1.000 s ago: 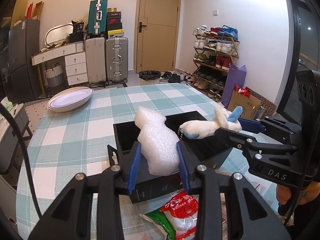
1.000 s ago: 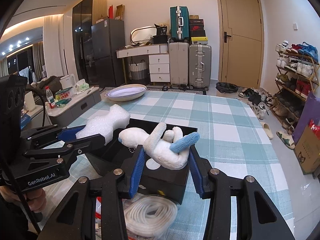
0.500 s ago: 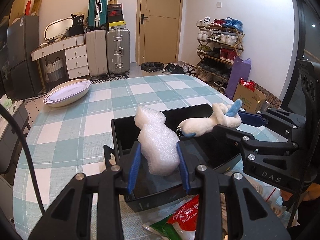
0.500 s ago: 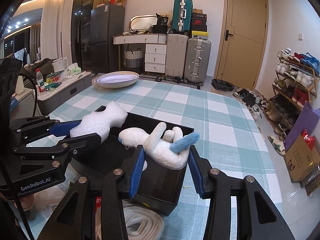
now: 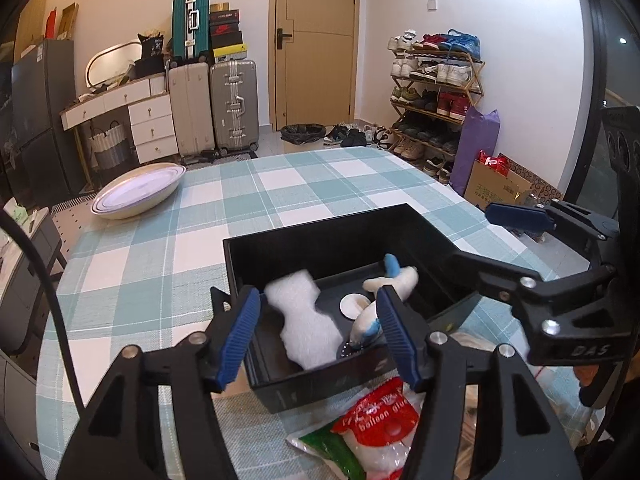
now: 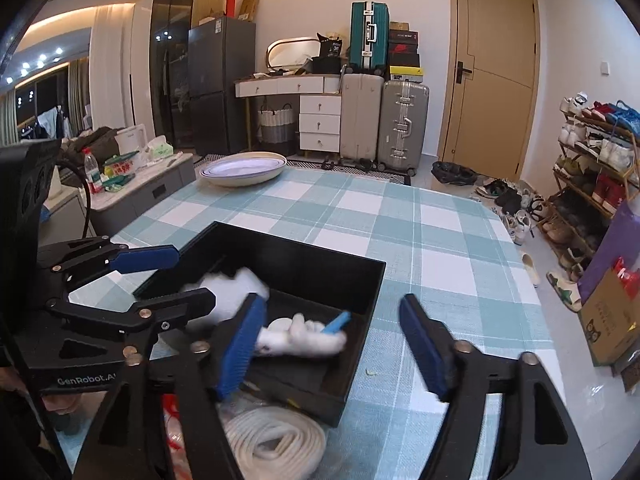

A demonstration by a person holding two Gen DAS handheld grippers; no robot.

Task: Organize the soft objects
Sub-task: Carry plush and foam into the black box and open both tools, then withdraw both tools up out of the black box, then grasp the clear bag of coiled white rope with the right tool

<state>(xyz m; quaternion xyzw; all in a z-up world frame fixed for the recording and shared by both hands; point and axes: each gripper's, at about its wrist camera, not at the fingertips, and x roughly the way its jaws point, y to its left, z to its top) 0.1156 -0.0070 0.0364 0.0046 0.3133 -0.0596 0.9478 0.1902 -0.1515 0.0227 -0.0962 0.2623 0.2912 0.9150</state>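
Observation:
A black open box (image 5: 424, 228) (image 6: 372, 292) sits on the checked tablecloth. Inside it lie a white foam piece (image 5: 306, 328) (image 6: 236, 292) and a white plush toy with blue parts (image 5: 390, 278) (image 6: 304, 336). My left gripper (image 5: 318, 332) is open and empty above the box's near edge. My right gripper (image 6: 332, 344) is open and empty above the box's near right corner. Each gripper also shows in the other's view, the right gripper (image 5: 516, 240) at the right and the left gripper (image 6: 160, 280) at the left.
A balloon-glue packet (image 5: 376, 428) and a coil of white rope (image 6: 276, 440) lie on the table before the box. A stack of white plates (image 5: 136, 196) (image 6: 244, 168) stands at the far left of the table. Suitcases, drawers and a shoe rack line the walls.
Both grippers opened and let go; the foam piece and the plush toy dropped from above the box onto its floor. Both grippers sit a little higher.

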